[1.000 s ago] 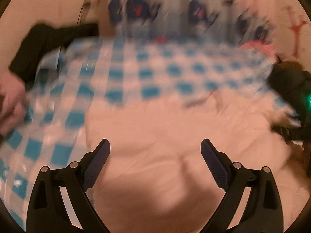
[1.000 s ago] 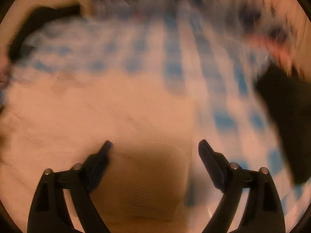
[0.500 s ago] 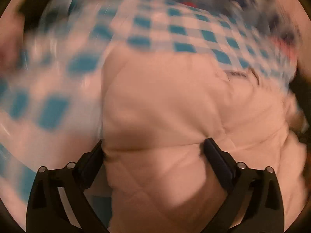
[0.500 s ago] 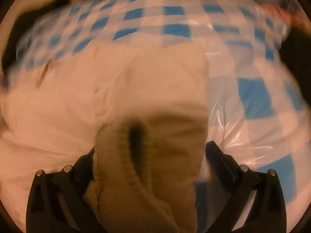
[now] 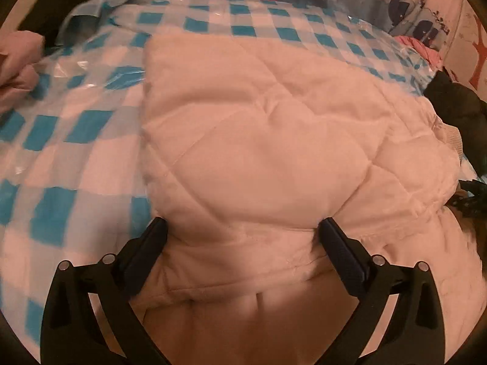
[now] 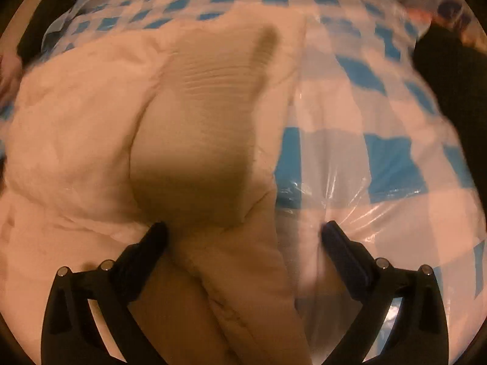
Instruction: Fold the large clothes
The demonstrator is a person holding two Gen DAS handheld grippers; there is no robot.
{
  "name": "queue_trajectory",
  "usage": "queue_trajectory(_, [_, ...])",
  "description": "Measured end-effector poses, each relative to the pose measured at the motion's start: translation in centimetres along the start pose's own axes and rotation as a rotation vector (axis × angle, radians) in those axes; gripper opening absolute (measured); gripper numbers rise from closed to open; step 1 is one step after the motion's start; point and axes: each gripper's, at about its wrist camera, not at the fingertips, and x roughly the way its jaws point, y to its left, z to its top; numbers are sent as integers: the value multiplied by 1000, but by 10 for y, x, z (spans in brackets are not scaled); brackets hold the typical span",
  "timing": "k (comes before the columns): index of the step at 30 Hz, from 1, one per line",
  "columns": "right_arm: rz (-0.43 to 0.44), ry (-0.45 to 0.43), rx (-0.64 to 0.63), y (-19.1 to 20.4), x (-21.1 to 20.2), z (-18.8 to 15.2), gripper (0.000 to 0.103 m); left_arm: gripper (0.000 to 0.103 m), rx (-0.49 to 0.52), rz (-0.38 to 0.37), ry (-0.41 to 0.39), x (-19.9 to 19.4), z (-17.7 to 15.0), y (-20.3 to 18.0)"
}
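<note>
A white quilted jacket (image 5: 258, 127) lies puffed up on a blue-and-white checked plastic sheet (image 5: 76, 127). My left gripper (image 5: 242, 229) points down at it, open wide, with a padded fold of the jacket bulging between its fingers. In the right wrist view the jacket (image 6: 76, 140) fills the left half, and a tan ribbed cuff or hem (image 6: 213, 91) lies on top of it. My right gripper (image 6: 243, 231) is open wide over the jacket's right edge. Its left finger sinks into the padding and its right finger stands over the checked sheet (image 6: 380, 158).
A dark garment (image 5: 453, 115) lies at the jacket's right end and shows again as a dark garment (image 6: 450, 85) in the right wrist view. Pink cloth (image 5: 18, 57) sits at the far left. Whale-print fabric (image 5: 420, 15) hangs behind the sheet.
Both grippers have come down and forward, so the jacket now fills the space between their fingers. The ribbed cuff has shifted up and away from the right gripper.
</note>
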Motion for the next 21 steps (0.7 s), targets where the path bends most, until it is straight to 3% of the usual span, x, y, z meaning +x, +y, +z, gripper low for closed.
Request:
queue_trajectory(3, [93,-60,41,-11,-48,-13,97,96,-97,-133,-92,-58,-19,9])
queue_trajectory(5, [136,-105,43,-15,-86,-41,97,96,-100,-169,-112,-90,-45,10])
queue_trajectory(7, [160,-124,25,-16,-115,-77,97,96,-92,-216,-104,-108,-71,8])
queue_trajectory(9, [127,-109,-1,-14,-126,-115,97,96,-65,-264,-35,-114,-103,1])
queue_trajectory(11, [31,12,-40,-13,-98,-150,98,96,7,-225,79,-101,-128,-14])
queue_trajectory(12, [17,-6,-84,-11,-87,-168,98,96,43,-197,142,-91,-141,-21])
queue_trajectory(13, [30,-55,-93,-13,-91,-177,98,96,103,-158,135,-89,-150,-28])
queue_trajectory(14, [66,-43,-63,-19,-94,-176,98,96,166,-121,124,-93,-154,-35])
queue_trajectory(16, [143,13,35,-31,-108,-172,97,96,109,-111,159,-108,-155,-29])
queue_trajectory(19, [319,-28,126,-50,-147,-184,97,96,39,-156,105,-155,-170,-18])
queue_trajectory(21, [361,-38,172,-69,-170,-207,97,96,24,-190,72,-188,-185,-8])
